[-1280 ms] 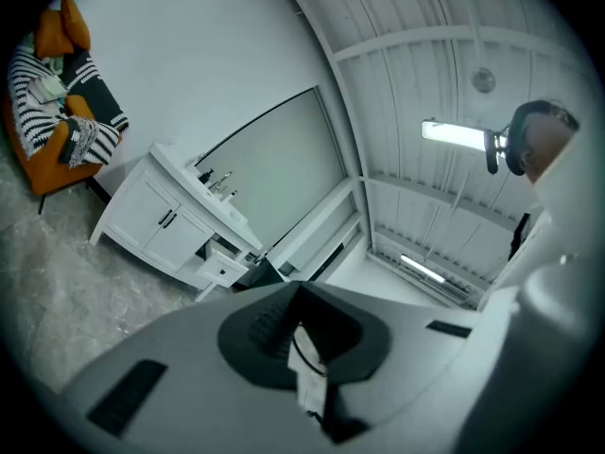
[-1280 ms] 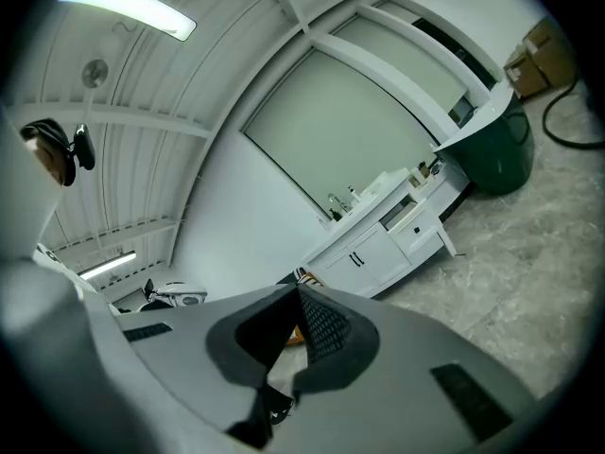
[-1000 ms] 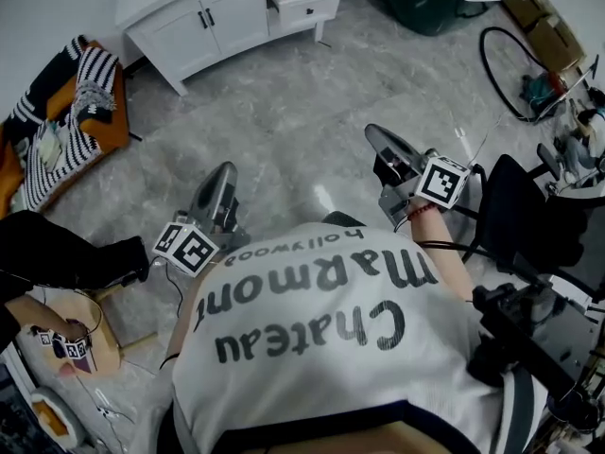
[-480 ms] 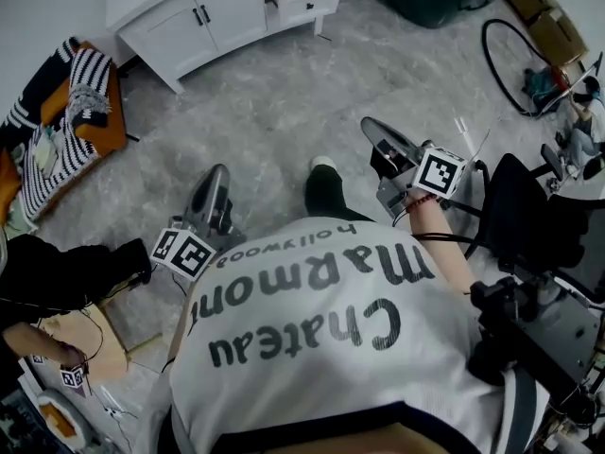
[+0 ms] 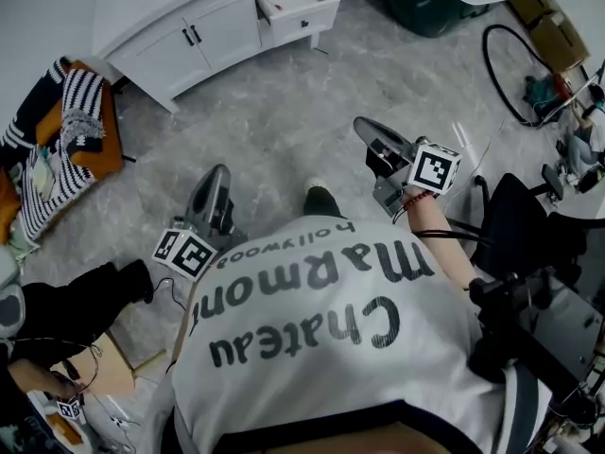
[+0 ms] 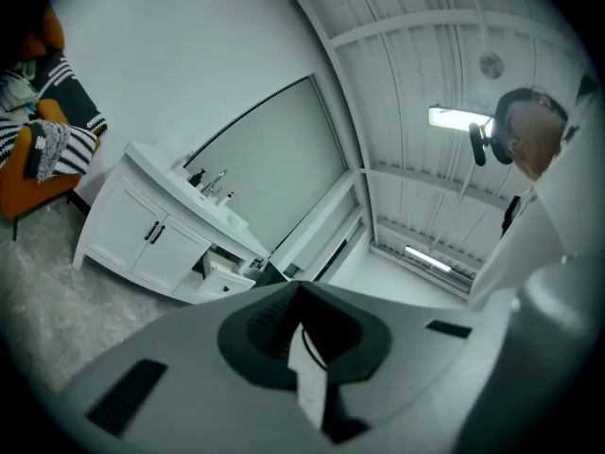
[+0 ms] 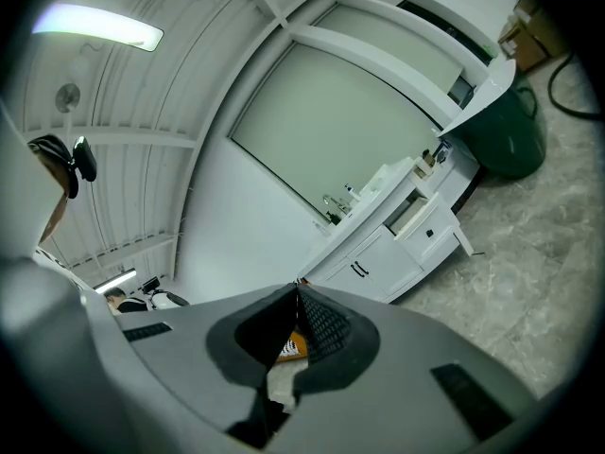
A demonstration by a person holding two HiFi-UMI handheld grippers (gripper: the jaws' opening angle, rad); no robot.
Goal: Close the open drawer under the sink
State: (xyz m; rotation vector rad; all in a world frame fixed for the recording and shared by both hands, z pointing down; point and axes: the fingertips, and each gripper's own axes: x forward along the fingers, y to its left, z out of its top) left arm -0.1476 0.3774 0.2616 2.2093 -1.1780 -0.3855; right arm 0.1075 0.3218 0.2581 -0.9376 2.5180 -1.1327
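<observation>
Two grippers were held out level ahead of the person in the head view. The left gripper and the right gripper were both over the grey stone-look floor, well apart from the white vanity cabinet. The open drawer stuck out at the cabinet's right end, beside the double doors, with nothing near it, so the job appeared not yet begun.

In the left gripper view the jaws met at their tips with nothing between them. They pointed toward the vanity, where the drawer hung out below the counter and its faucet.

The right gripper view showed the same: jaws pressed together, empty, aimed at the cabinet. Closed tips probably suited pushing the drawer front rather than grasping it.
</observation>
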